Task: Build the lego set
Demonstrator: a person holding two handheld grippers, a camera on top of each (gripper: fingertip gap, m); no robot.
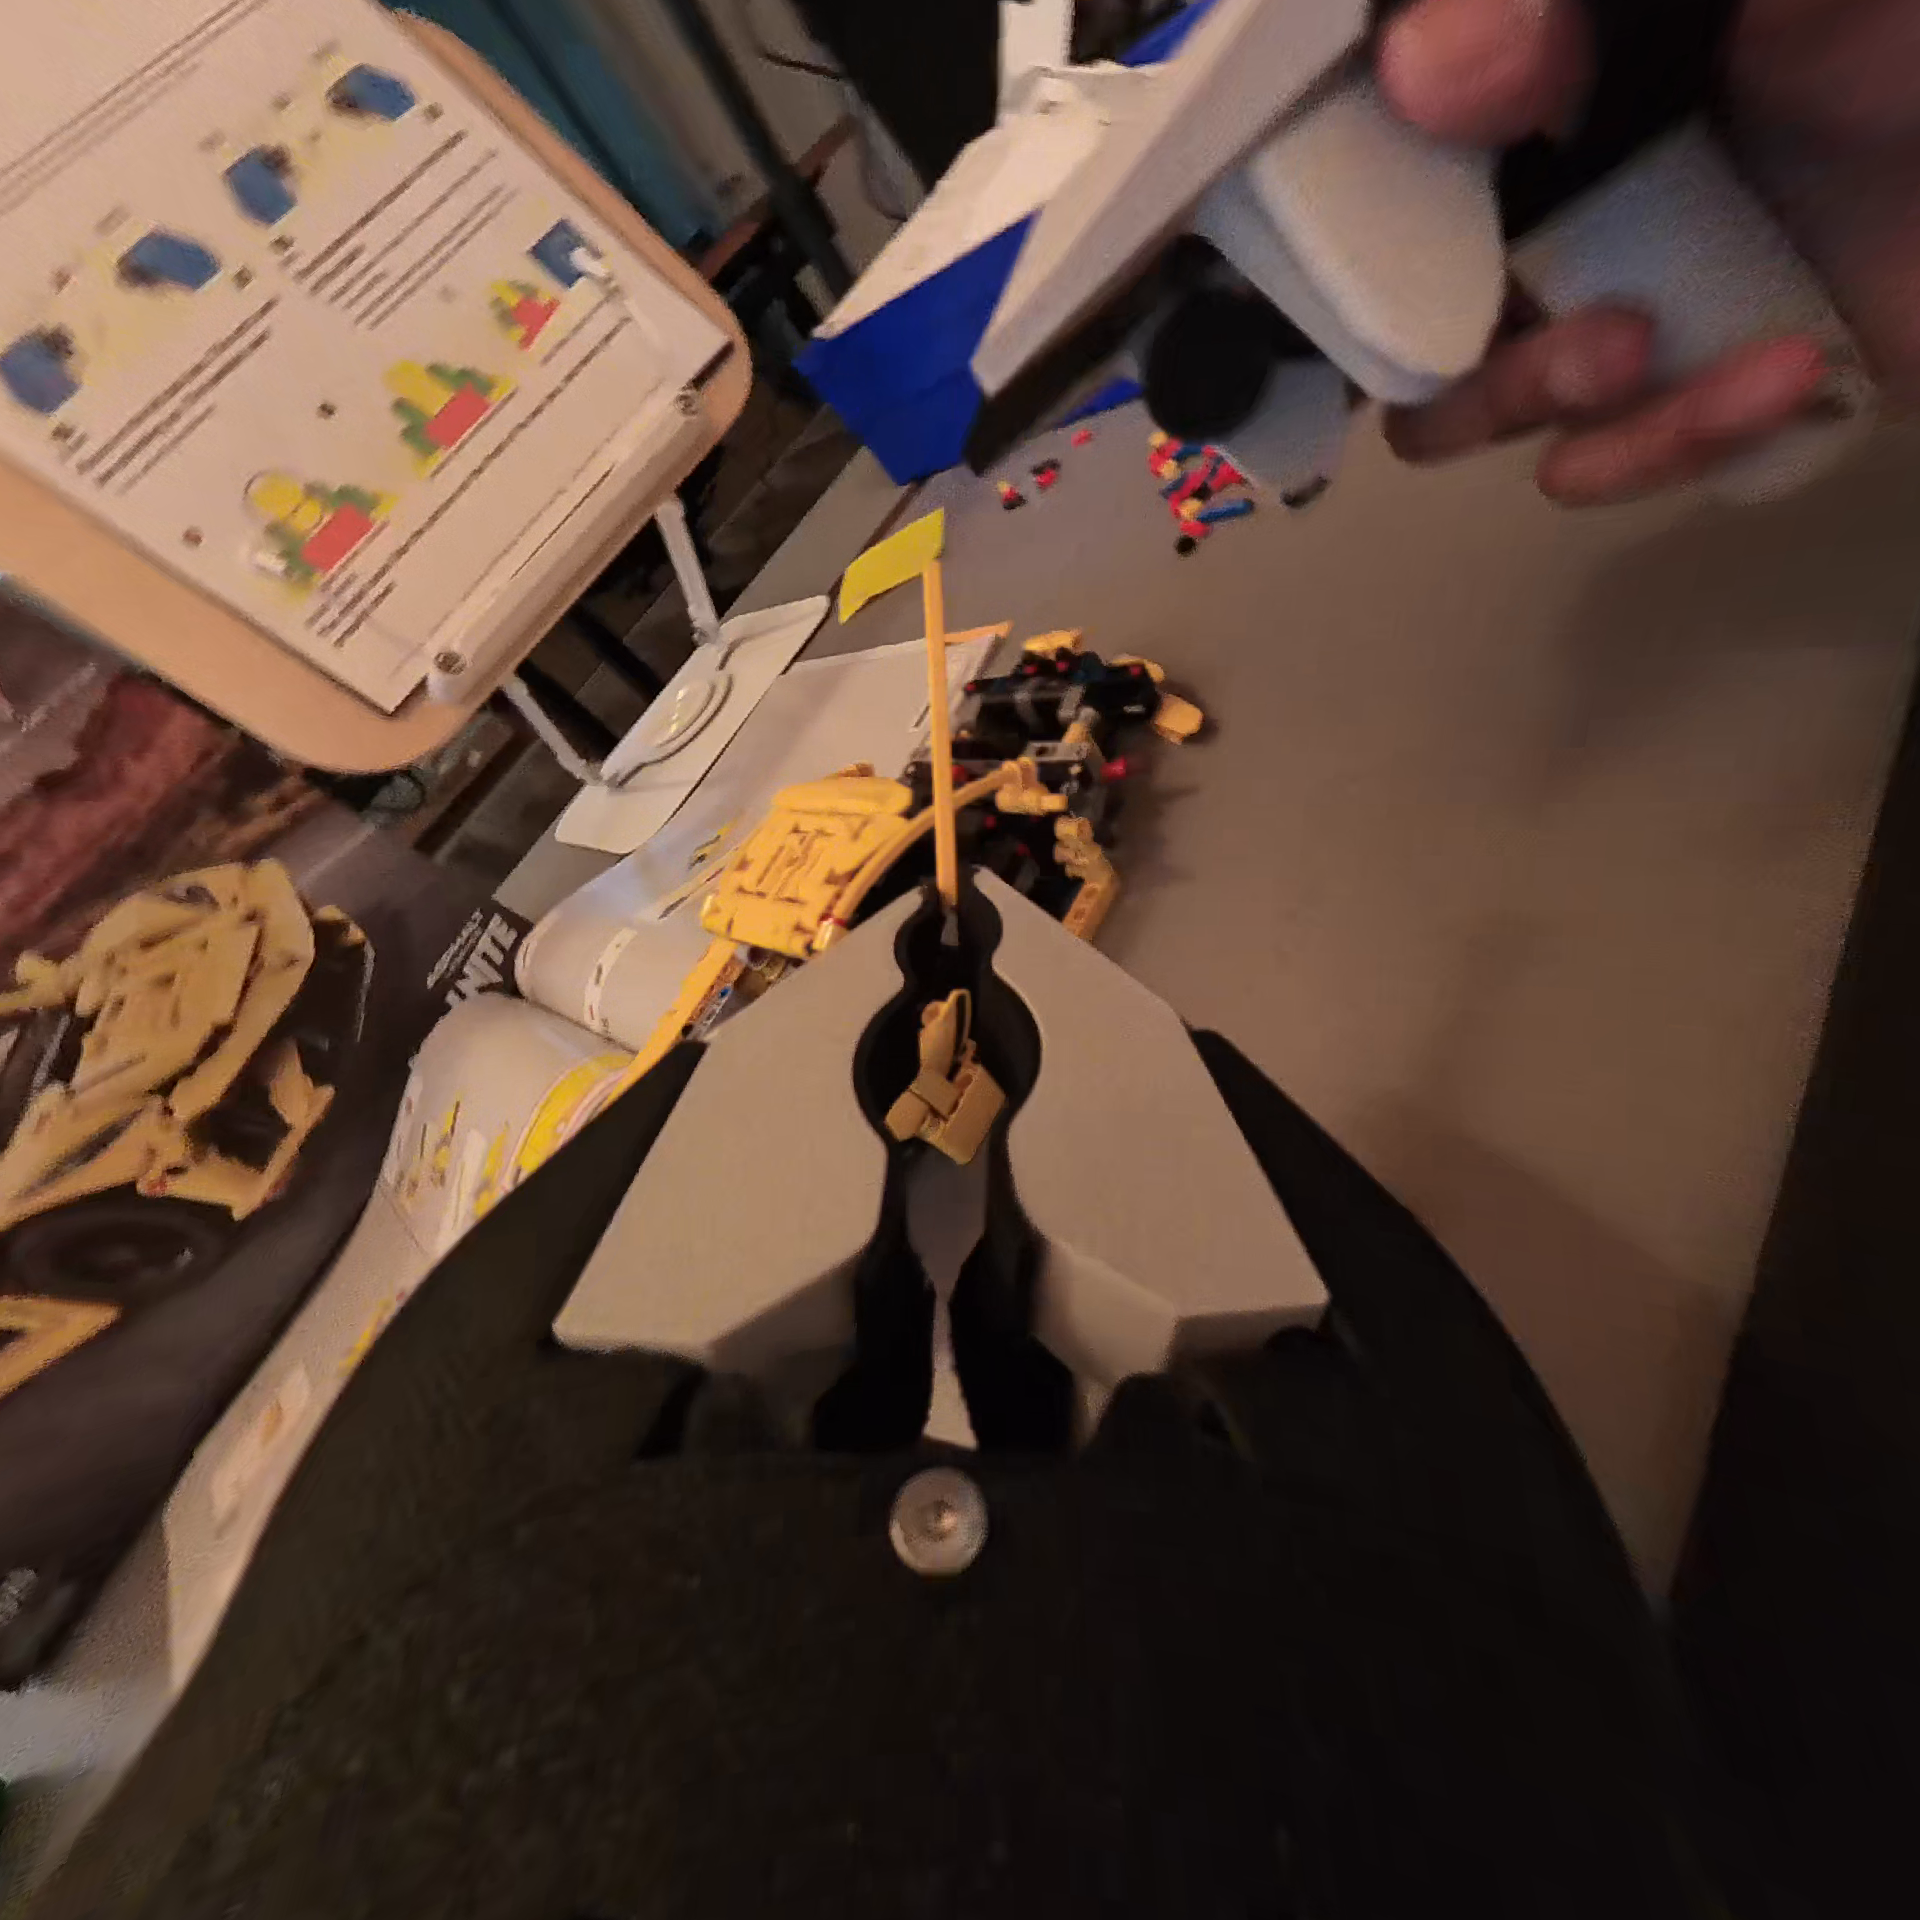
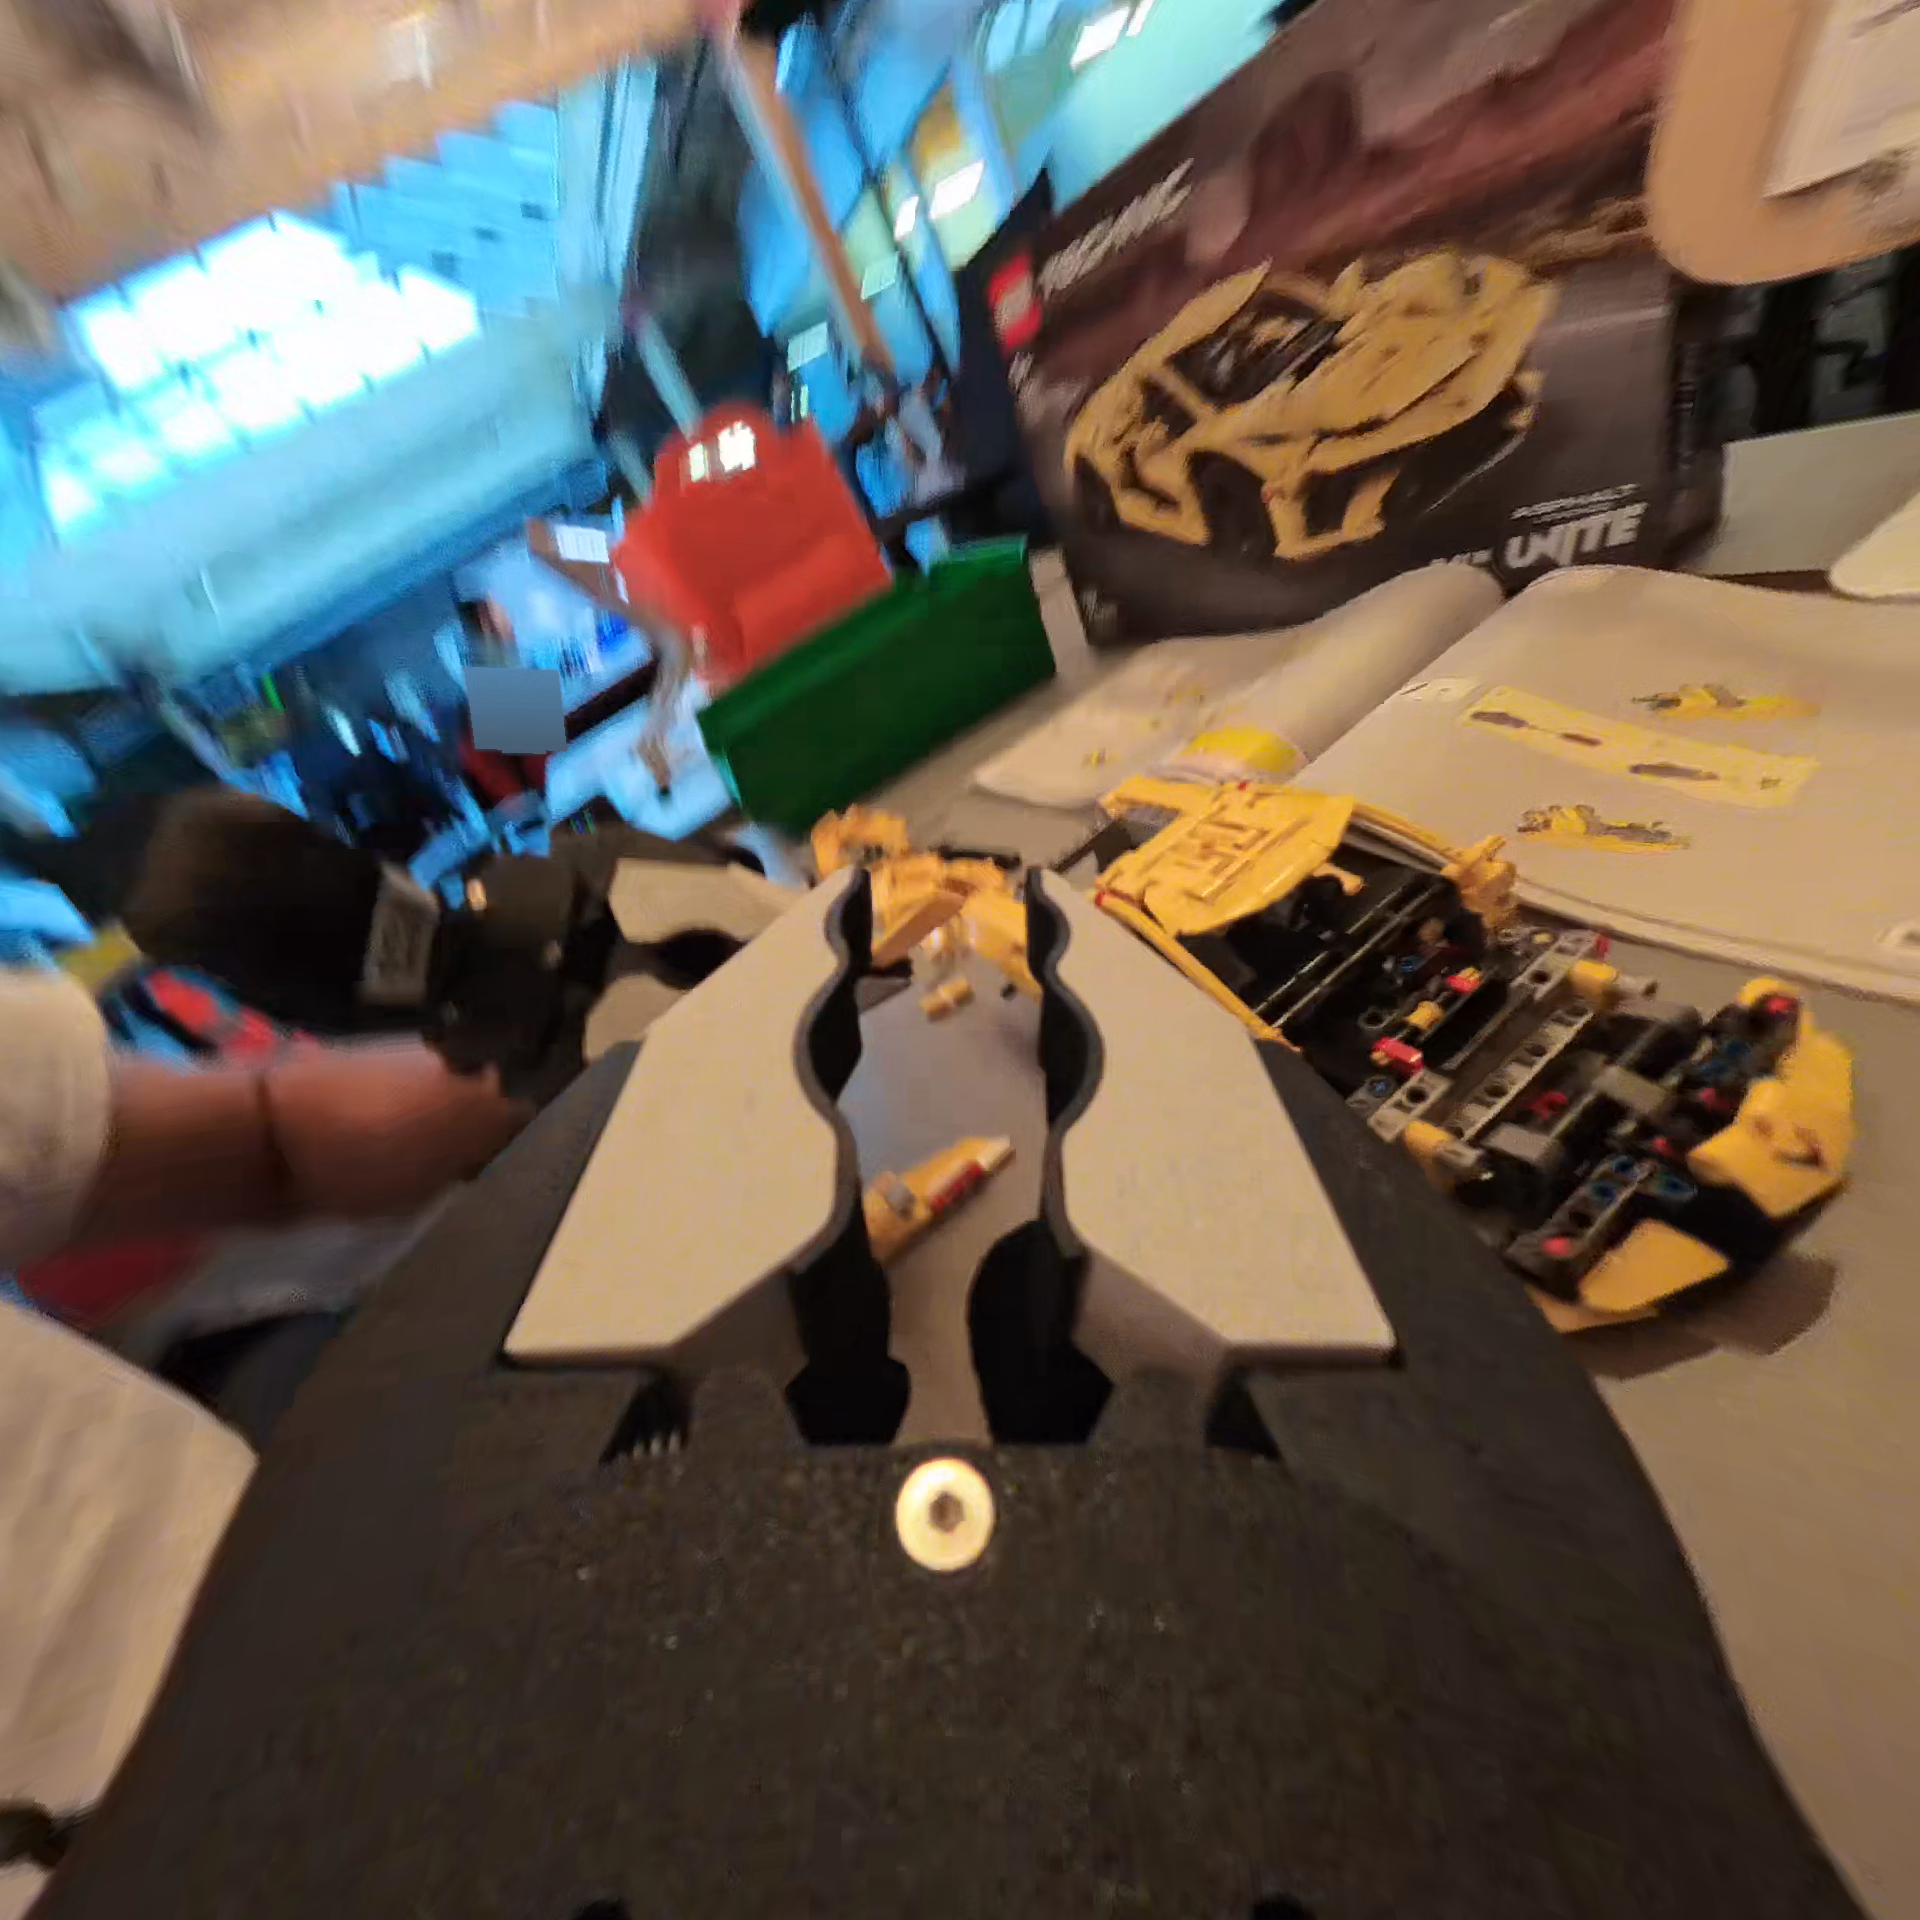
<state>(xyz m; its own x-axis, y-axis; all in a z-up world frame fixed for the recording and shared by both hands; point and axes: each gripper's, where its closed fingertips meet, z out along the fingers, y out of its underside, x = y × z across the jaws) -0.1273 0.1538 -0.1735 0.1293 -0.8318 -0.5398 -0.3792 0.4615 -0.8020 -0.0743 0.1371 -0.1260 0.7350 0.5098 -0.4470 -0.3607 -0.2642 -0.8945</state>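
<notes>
My left gripper point(image 1: 951, 899) is shut on a small yellow lego piece point(image 1: 945, 1091) with a thin yellow rod point(image 1: 938, 727) that sticks out forward past the tips. It hovers just in front of the partly built yellow and black lego car point(image 1: 1049, 748). My right gripper point(image 2: 945, 888) is open and empty, low over the table, left of the car point(image 2: 1507, 1039). A yellow wedge piece point(image 2: 935, 1184) and a tiny yellow pin point(image 2: 945, 997) lie on the table between its fingers. The left gripper point(image 2: 675, 914) shows ahead of it, a hand behind it.
An open instruction booklet point(image 2: 1610, 748) and the set's box point(image 2: 1351, 416) lie behind the car. A green box point(image 2: 883, 686) stands beyond. Several loose small pieces point(image 1: 1195, 488) lie far across the grey table point(image 1: 1455, 935). A stand with a printed sheet point(image 1: 312, 312) leans at the left. Tip to tip, the grippers are about 8 cm apart.
</notes>
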